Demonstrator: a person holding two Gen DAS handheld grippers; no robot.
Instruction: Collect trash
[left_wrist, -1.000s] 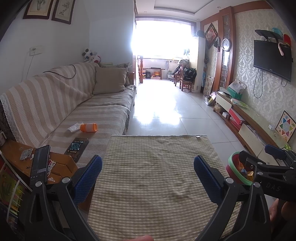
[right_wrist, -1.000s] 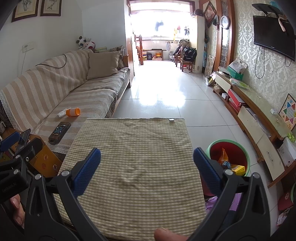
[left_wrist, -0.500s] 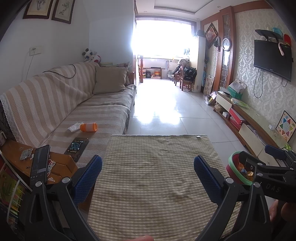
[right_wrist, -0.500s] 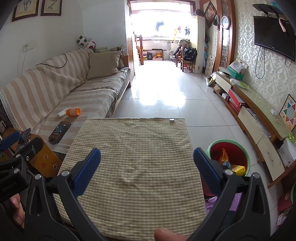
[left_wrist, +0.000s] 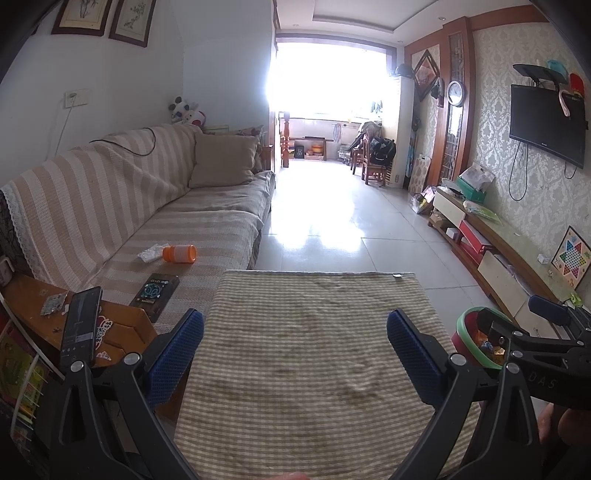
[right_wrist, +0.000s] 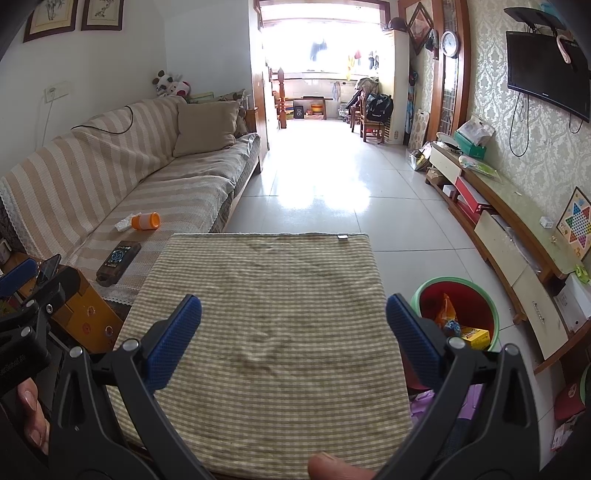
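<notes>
- Grippers both hang over a checked cloth (right_wrist: 266, 332) that covers the table – the left gripper (left_wrist: 295, 354) and the right gripper (right_wrist: 293, 336) each have their blue-padded fingers spread wide, with nothing between them
- Bin: a red trash bin (right_wrist: 476, 295) with a green rim stands on the tiled floor just beside the table's right edge; an orange wrapper (right_wrist: 445, 310) and a yellow box (right_wrist: 476, 336) lie inside it
- Sofa (left_wrist: 147, 206), striped, runs along the left wall; on its seat an orange bottle (left_wrist: 180, 254) lies on its side, touching a crumpled white wrapper (left_wrist: 150, 253)
- Nearer on the same seat lies a dark flat packet (left_wrist: 155, 291) – well apart from the bottle
- Side table (left_wrist: 122, 328), wooden, stands between sofa and cloth, with a phone (left_wrist: 81, 325) propped upright on it
- In the left view the right gripper's black frame reaches in front of the bin
</notes>
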